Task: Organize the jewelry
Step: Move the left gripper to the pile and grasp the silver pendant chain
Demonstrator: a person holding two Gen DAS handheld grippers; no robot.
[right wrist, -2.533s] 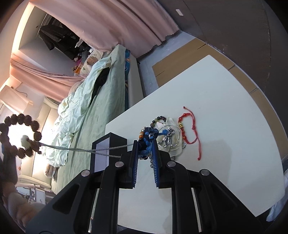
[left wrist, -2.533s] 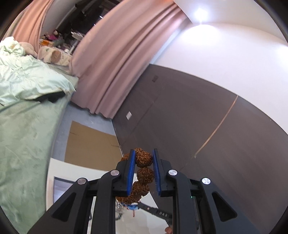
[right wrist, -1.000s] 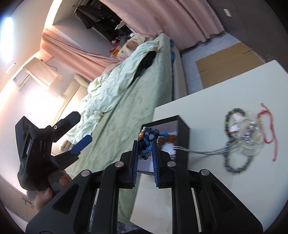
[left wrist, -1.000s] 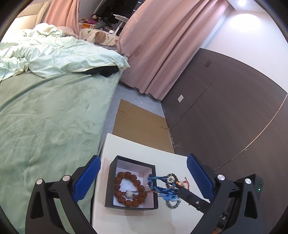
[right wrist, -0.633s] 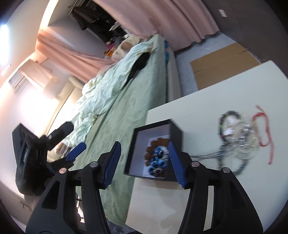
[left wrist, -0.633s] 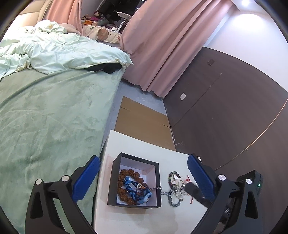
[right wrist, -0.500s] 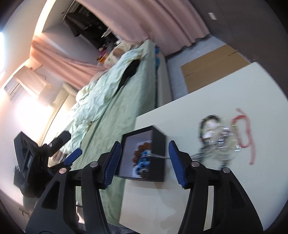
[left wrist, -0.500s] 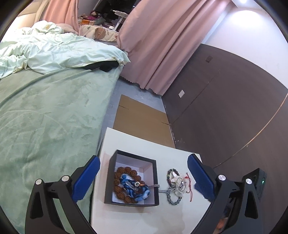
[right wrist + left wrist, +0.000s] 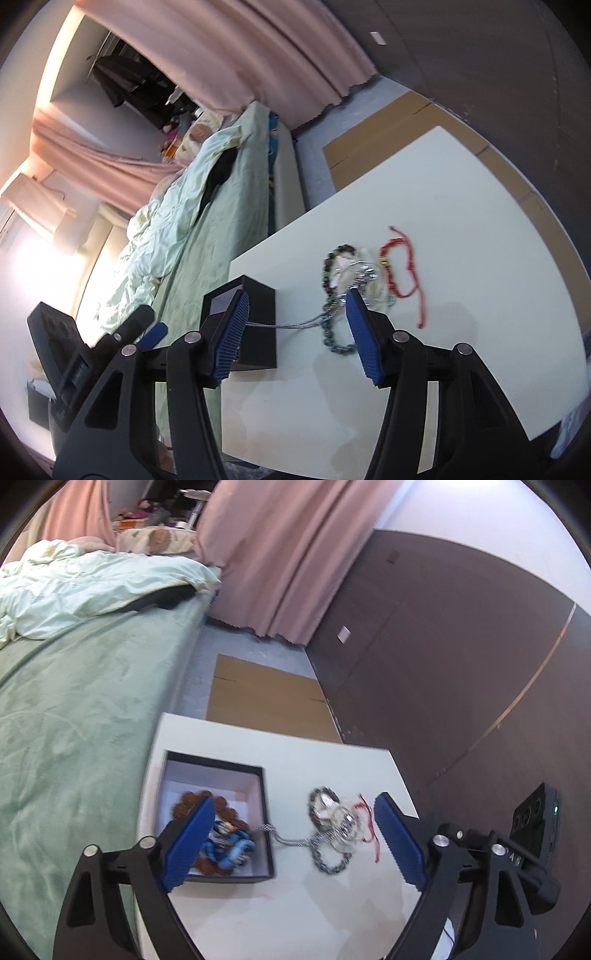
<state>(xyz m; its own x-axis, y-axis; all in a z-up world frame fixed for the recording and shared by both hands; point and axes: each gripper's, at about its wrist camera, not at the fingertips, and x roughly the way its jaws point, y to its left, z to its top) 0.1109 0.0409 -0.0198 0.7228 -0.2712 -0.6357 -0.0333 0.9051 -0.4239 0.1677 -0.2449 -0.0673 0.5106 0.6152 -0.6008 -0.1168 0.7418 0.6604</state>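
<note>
Box: the black box (image 9: 218, 764) with a white lining sits at the table's (image 9: 295, 915) left edge, about 9 o'clock of the loose jewelry pile.
Already stored: the brown bead bracelet (image 9: 192, 799) and the blue beaded piece (image 9: 232, 845) lie inside the box.
Half in: the silver chain (image 9: 291, 840) hangs over the box's right wall, one end by the blue piece, the rest trailing toward 3 o'clock into the pile.
Still out: the dark bead bracelet (image 9: 328, 280), a clear ring-like piece I cannot identify, and the red cord bracelet (image 9: 402, 269) lie tangled together on the table, the cord at the pile's 3 o'clock side.
Left gripper (image 9: 295, 849): jaws wide apart and closing, nothing pressed between the pads; it hovers over the box's right wall and the chain.
Right gripper (image 9: 295, 332): jaws apart, empty; the chain runs across the gap below them, untouched.
Progress: by my estimate roughly halfway; the chain needs tucking in, then three pieces remain.
</note>
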